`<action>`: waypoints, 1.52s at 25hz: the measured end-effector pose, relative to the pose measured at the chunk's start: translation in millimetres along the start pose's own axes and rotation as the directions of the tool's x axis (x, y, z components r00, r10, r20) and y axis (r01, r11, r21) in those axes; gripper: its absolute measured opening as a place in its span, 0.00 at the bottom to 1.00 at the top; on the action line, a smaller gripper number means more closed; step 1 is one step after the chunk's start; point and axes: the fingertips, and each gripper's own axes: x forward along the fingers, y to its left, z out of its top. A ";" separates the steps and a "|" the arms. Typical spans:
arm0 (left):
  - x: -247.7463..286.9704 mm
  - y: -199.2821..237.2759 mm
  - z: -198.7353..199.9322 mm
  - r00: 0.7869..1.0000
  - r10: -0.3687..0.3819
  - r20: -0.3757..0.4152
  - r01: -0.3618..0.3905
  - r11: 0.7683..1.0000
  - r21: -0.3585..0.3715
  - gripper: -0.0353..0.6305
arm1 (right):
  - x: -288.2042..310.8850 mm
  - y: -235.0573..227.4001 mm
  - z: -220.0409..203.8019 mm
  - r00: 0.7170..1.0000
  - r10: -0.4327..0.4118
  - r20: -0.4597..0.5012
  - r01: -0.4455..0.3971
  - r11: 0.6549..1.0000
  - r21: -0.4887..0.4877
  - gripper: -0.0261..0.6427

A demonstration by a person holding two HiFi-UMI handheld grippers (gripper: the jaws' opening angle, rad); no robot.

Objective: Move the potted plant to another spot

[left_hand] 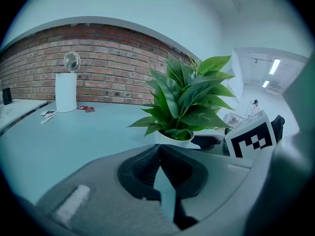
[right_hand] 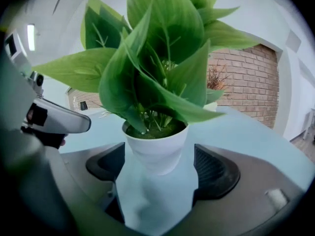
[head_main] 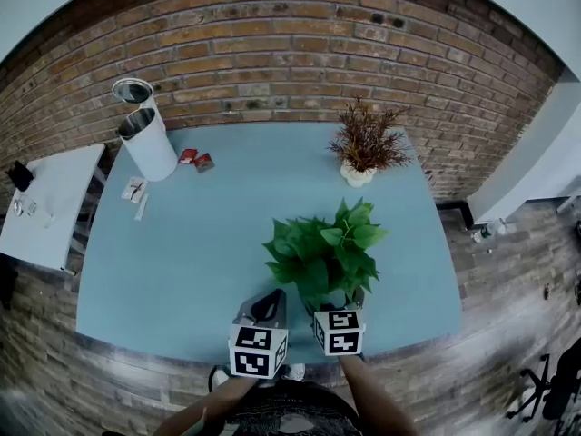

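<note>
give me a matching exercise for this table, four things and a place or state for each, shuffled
1 green potted plant
2 brown dried plant
3 white bin
4 left hand-held gripper

a jaws together, nothing held
b far left of the table, lid up
c near edge, pot between the right hand-held gripper's open jaws
d far right, small white pot

Pairs: 1-c, 2-d, 3-b, 4-a

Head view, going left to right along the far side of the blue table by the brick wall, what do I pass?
white bin → red packets → dried brown plant
</note>
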 end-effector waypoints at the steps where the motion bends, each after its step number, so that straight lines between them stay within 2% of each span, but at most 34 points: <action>1: -1.9 0.3 -0.2 1.000 -0.008 -0.001 0.008 1.000 0.005 0.05 | -3.3 -0.6 -1.3 1.000 -0.015 -0.002 0.015 1.000 0.004 0.68; 9: -22.8 12.9 -5.4 0.998 -0.057 -0.011 0.057 0.998 0.019 0.05 | -27.3 18.1 -8.6 0.997 -0.079 -0.010 0.079 0.996 0.037 0.50; 14: -38.3 24.6 -7.6 0.996 -0.084 -0.004 0.084 0.996 0.031 0.05 | -35.5 46.5 -2.4 0.997 -0.079 0.007 0.079 0.996 0.050 0.41; 25: -77.4 66.5 -8.9 0.994 -0.104 0.025 0.102 0.993 0.051 0.05 | -41.9 144.0 27.7 0.998 0.009 0.067 -0.012 0.999 0.042 0.27; 34: -111.7 115.8 -7.1 0.997 -0.055 0.062 0.054 0.998 0.020 0.05 | -35.2 218.1 57.2 0.988 0.097 0.118 -0.097 0.995 -0.003 0.06; 38: -121.9 132.9 -6.6 0.997 -0.036 0.074 0.035 0.999 0.017 0.05 | -28.0 241.9 59.8 0.984 0.138 0.109 -0.139 0.990 -0.004 0.05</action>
